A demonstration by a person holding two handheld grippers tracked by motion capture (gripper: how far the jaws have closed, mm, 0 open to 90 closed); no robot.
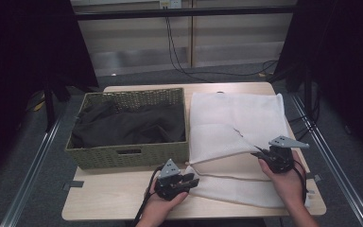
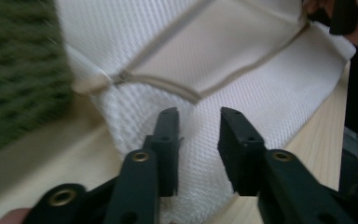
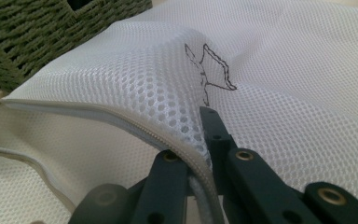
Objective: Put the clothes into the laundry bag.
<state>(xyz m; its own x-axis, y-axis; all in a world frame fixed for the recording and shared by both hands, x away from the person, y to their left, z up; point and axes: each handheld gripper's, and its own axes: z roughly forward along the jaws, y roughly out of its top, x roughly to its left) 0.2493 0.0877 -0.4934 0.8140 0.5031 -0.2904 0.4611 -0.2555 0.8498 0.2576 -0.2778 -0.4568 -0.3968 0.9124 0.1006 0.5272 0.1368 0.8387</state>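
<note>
A white mesh laundry bag (image 1: 236, 123) lies on the right half of the table, its zippered mouth open toward the near edge. My right gripper (image 1: 257, 153) is shut on the upper layer's zipper edge (image 3: 186, 149) and holds it lifted off the layer below. In the right gripper view the mesh bag (image 3: 284, 93) drapes over the jaws of the right gripper (image 3: 198, 135). My left gripper (image 1: 191, 181) is at the bag's near left corner. Its jaws stand apart in the left gripper view, where the left gripper (image 2: 198, 116) hovers over the bag's lower layer (image 2: 279, 93) with nothing pinched.
A green woven basket (image 1: 104, 156) with dark clothing (image 1: 127, 125) inside stands on the table's left half, right next to the bag. Bare tabletop (image 1: 118, 198) lies in front of it. Metal rails run along both sides of the table.
</note>
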